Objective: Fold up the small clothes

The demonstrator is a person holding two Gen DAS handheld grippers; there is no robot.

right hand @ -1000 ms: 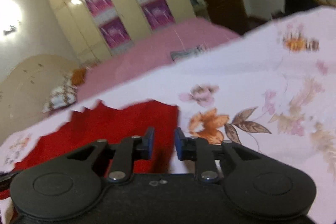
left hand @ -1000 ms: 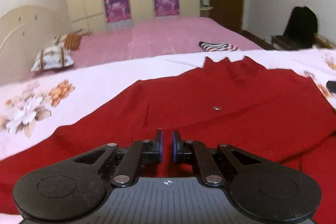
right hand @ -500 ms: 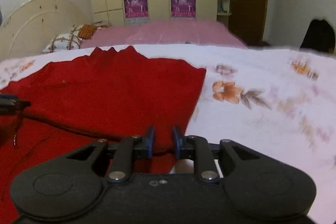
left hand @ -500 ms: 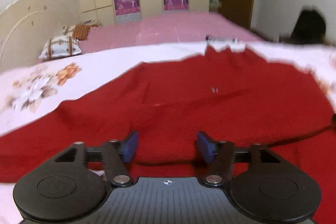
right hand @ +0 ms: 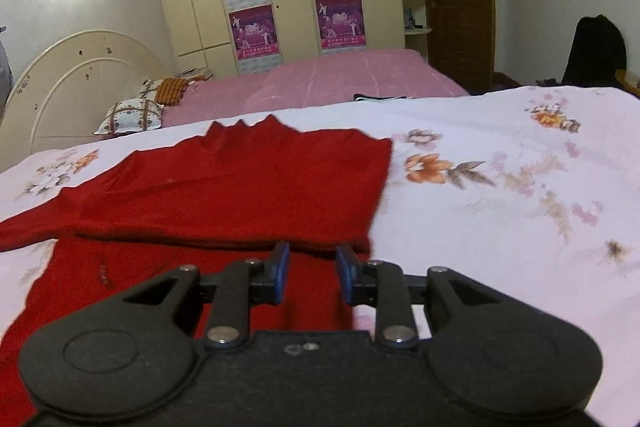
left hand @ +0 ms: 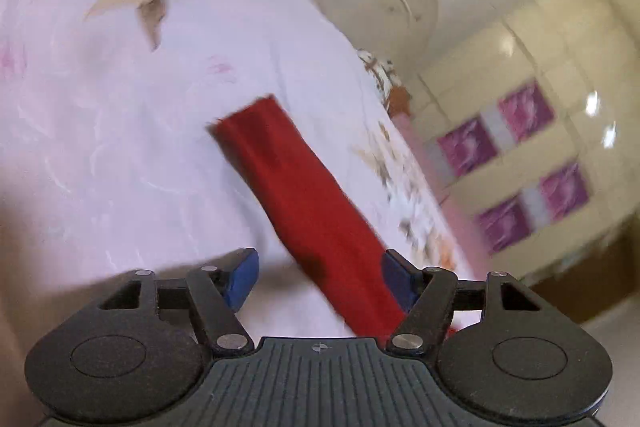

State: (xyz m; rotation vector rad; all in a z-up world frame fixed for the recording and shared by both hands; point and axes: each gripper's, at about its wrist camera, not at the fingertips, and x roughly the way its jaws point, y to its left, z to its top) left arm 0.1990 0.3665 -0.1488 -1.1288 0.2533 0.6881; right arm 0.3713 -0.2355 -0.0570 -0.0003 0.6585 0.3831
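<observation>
red sweater [right hand: 256, 179]: flat on floral bedsheet [right hand: 500, 195], neckline away, sleeve [left hand: 304, 195] diagonal | bare sheet right | left gripper [left hand: 318, 273] jaws wide, empty | right gripper [right hand: 309, 273] jaws narrow, opening, empty

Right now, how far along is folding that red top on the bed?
Done: one side of the red garment is folded over its body on the floral sheet. In hand: nothing; the right gripper is opening over the fold, the left gripper stands open around the sleeve. Left: sleeve and further folds.
</observation>
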